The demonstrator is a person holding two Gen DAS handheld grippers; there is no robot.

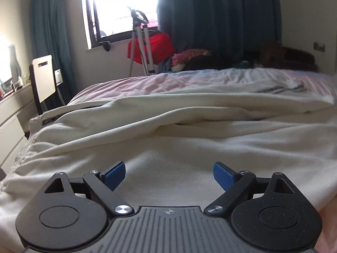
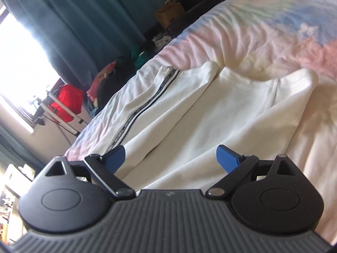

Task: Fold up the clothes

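Cream knit garment (image 2: 210, 113), soft and limp, sprawls ahead of both grippers' spread, empty fingers (image 1: 114, 174); hemmed edges probably offer the firmest hold.

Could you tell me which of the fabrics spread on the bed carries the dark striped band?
The white garment, lying on top, carries the dark striped band along its left edge. The pastel bedsheet beneath has only soft pink and blue patches.

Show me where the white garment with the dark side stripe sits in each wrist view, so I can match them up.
Left wrist: the white garment fills the lower and middle picture, right under the open left gripper.
Right wrist: the white garment runs diagonally through the centre, its stripe left of centre, beyond the open right gripper.
Shared landmark: the red bag by the window.
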